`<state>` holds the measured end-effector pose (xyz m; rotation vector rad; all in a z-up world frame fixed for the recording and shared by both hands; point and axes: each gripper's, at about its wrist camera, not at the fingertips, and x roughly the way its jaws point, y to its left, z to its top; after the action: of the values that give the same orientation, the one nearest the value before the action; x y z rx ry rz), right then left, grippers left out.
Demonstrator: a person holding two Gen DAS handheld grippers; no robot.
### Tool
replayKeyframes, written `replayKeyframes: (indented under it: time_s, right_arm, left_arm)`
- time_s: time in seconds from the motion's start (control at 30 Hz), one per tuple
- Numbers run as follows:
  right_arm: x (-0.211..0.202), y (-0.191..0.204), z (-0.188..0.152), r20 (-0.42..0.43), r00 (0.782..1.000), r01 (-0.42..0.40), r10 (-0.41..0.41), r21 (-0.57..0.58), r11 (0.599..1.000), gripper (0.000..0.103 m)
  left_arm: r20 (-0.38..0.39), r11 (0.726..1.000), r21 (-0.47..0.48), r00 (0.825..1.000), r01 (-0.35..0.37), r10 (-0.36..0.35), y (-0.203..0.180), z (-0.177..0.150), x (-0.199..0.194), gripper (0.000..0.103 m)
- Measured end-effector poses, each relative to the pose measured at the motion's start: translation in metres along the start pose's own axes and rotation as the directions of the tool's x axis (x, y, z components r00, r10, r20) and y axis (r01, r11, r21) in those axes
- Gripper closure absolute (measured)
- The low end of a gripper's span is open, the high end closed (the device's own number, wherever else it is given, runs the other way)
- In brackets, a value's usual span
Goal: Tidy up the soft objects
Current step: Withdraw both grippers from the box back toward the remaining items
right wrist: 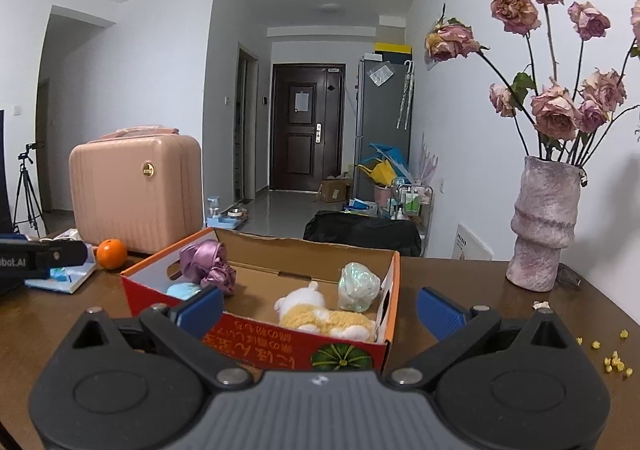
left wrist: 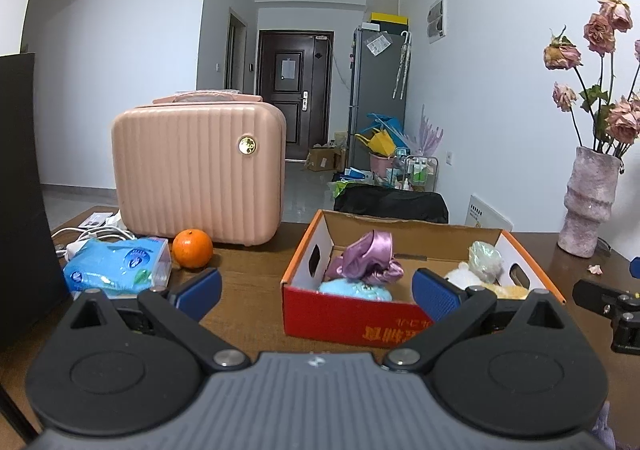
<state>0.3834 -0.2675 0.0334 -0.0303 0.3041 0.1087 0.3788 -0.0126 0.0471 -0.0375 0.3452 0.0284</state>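
The left gripper is wide open and holds nothing. Just past it sits a red box with a purple cloth, a blue toy and a yellow toy inside. An orange sits by a pink case.

Both cameras sit low over the brown surface, each looking forward along its own open jaws toward the hallway door at 12 o'clock. The left wrist view stands close before the red cardboard box, with the pink case at 11 o'clock and the vase at 2 o'clock. The right wrist view sits further right, nearer the vase, with the box at 11 o'clock. Both share the box, case, orange, vase and door.
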Motion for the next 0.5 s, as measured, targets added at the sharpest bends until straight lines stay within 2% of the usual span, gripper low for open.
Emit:
replayKeyframes:
  time_s: [0.2, 0.5]
  right_arm:
    - [-0.020, 0.003, -0.009, 0.020, 1.000, -0.010, 0.010, 0.002, 1.000, 0.000]
    - [-0.042, 0.006, -0.028, 0.005, 1.000, 0.005, -0.005, -0.004, 1.000, 0.000]
  left_arm:
    - [-0.010, 1.000, -0.002, 1.000, 0.019, -0.019, -0.002, -0.012, -0.015, 0.000]
    - [-0.023, 0.999, 0.026, 0.999, 0.048, -0.047, -0.006, -0.033, -0.040, 0.000]
